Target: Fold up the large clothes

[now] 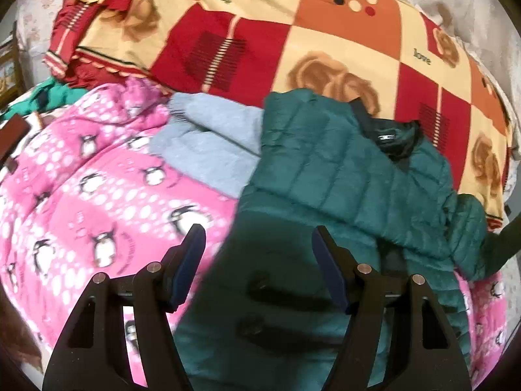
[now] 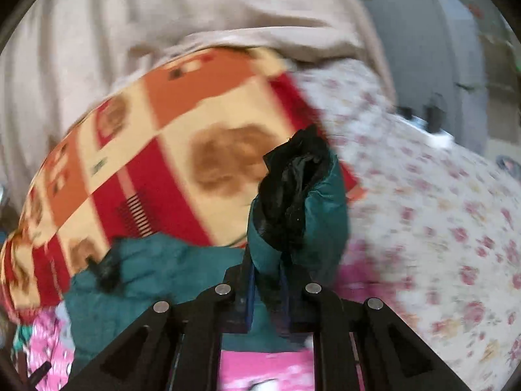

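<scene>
The green jacket (image 1: 342, 169) is spread on the pink blanket (image 1: 84, 189), with its collar against the checked quilt (image 1: 293, 32). The left gripper (image 1: 259, 244) is held apart above it, nothing between the jaws, while the right gripper (image 2: 267, 280) is clamped on the jacket's cuff (image 2: 299, 195), which is lifted
</scene>
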`<action>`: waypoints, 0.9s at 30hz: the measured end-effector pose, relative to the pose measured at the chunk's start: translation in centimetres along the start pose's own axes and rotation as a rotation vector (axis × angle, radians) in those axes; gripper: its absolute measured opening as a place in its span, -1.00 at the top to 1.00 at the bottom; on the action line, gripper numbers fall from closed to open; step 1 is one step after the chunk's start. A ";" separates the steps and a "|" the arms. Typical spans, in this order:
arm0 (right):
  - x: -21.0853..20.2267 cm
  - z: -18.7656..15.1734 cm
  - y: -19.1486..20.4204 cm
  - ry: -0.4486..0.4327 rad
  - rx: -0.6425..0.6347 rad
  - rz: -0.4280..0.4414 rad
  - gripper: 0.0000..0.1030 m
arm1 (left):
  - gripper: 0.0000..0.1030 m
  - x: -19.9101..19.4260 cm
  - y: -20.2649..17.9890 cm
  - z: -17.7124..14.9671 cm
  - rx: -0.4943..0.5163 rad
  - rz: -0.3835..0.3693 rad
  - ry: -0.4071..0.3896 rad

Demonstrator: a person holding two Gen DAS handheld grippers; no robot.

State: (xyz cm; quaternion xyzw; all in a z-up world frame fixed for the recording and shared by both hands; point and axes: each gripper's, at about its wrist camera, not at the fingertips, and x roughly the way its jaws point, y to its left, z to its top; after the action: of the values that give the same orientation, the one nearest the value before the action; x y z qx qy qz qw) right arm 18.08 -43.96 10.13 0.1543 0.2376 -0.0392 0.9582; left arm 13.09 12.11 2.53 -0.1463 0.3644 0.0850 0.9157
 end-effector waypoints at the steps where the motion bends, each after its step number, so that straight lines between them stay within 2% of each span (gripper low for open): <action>1: 0.4 -0.3 2.2 0.009 -0.030 0.014 0.76 | -0.32 0.0 0.4 -0.1 -0.007 0.005 0.006; 4: 1.9 -1.3 9.1 0.037 -0.113 0.067 0.76 | -0.32 0.3 1.3 -0.1 0.001 0.043 0.011; 7: 3.5 -2.8 15.7 0.065 -0.215 0.093 0.77 | -0.32 1.1 1.4 -0.2 0.075 0.151 0.011; 9: 4.7 -4.1 19.5 0.089 -0.274 0.108 0.77 | -0.32 1.9 1.8 -0.2 0.092 0.181 0.037; 15: 8.9 -8.3 27.9 0.163 -0.410 0.147 0.77 | -0.32 3.8 2.7 -0.3 0.125 0.187 0.085; 19: 11.5 -11.4 32.8 0.207 -0.488 0.211 0.77 | -0.32 4.6 3.1 -0.2 0.124 0.197 0.101; 27: 14.9 -17.4 39.2 0.293 -0.560 0.356 0.77 | -0.32 5.0 3.3 0.1 0.097 0.184 0.106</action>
State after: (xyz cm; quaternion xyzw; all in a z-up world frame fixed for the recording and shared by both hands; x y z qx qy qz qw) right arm 29.34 -1.26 -0.57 -0.0710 0.3432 0.2173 0.9110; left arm 15.90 15.53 -1.58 -0.0719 0.4278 0.1430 0.8896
